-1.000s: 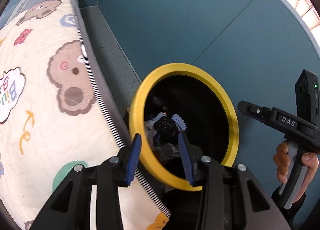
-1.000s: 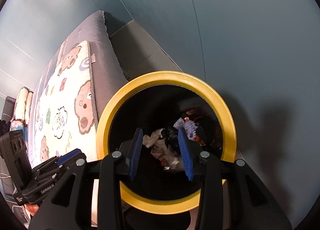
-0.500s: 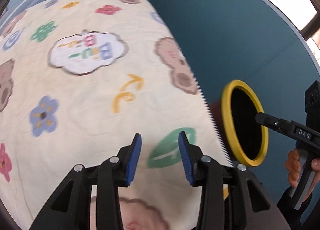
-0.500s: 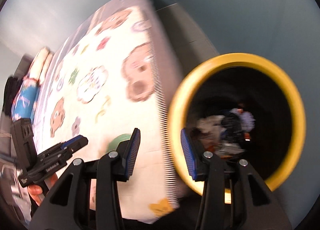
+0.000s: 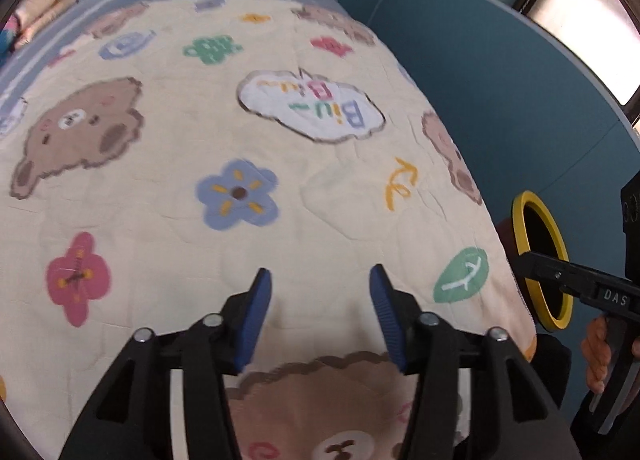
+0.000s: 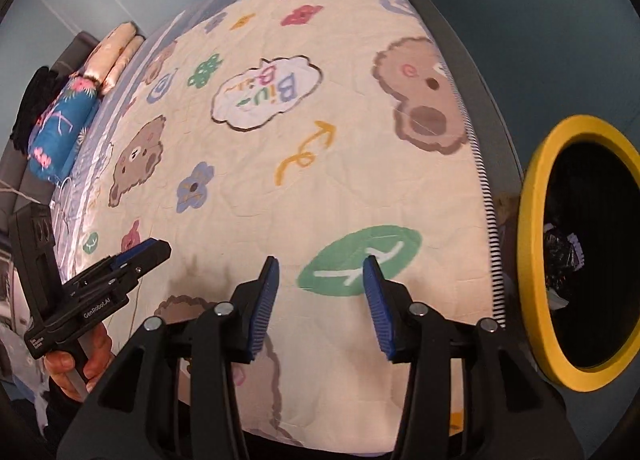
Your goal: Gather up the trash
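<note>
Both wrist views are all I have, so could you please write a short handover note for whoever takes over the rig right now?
Left tongs: open, nothing between them, jaws just widened, over the quilt.
Right tongs: open, empty, jaws also just widened, over the quilt's edge nearest the bin.
Yellow-rimmed bin: on the floor beside the bed; crumpled trash lies inside.
Done: some trash is already in the bin.
Left: no loose trash shows on the visible quilt; check the pillow end and any floor outside these views.
</note>
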`<state>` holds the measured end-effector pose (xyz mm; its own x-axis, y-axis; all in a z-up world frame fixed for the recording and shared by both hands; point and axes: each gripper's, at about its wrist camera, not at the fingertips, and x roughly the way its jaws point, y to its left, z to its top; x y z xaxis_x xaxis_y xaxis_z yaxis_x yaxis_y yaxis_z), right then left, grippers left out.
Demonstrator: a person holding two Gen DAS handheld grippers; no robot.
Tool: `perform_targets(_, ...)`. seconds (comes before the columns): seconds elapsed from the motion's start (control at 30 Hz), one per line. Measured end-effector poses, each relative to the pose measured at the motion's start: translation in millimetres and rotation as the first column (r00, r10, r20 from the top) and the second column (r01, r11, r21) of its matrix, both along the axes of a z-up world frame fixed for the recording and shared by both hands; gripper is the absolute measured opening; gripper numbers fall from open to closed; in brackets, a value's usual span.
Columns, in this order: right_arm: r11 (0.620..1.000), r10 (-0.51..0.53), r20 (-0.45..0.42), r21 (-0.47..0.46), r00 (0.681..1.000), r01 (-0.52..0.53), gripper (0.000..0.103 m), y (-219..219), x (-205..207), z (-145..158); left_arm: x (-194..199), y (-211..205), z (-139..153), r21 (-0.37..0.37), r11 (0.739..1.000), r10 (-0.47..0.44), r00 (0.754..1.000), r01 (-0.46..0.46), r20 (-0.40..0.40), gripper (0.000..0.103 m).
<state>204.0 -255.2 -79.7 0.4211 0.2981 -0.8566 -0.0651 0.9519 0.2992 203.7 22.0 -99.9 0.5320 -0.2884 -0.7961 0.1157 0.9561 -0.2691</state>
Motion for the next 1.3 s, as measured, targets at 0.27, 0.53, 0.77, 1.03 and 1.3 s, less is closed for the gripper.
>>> perform_targets(0.27, 0.992, -0.054, 0.211, -0.103, 0.976, 0.077, 0.084, 29, -27, 30, -41, 29, 43, -0.011, 0.994, 0.107, 0.960, -0.108, 0.259, 0.088)
perform_targets(0.53, 0.968, -0.096, 0.562, -0.140, 0.821, 0.209, 0.095, 39, -82, 70, -94, 23, 86, 0.025, 0.982, 0.153, 0.861, -0.189, 0.486, 0.095)
perform_targets(0.77, 0.931, -0.121, 0.720, -0.157, 0.683, 0.331, 0.095, 49, -125, 87, -141, 6, 103, 0.048, 0.975, 0.151, 0.804, -0.217, 0.576, 0.095)
perform_targets(1.03, 0.917, -0.170, 0.757, -0.113, 0.631, 0.382, 0.095, 49, -154, 88, -178, -13, 107, 0.046, 0.976, 0.139, 0.771, -0.214, 0.622, 0.095)
perform_targets(1.3, 0.902, -0.174, 0.788, -0.113, 0.590, 0.416, 0.095, 52, -172, 87, -187, -11, 109, 0.030, 0.972, 0.159, 0.751, -0.232, 0.641, 0.095)
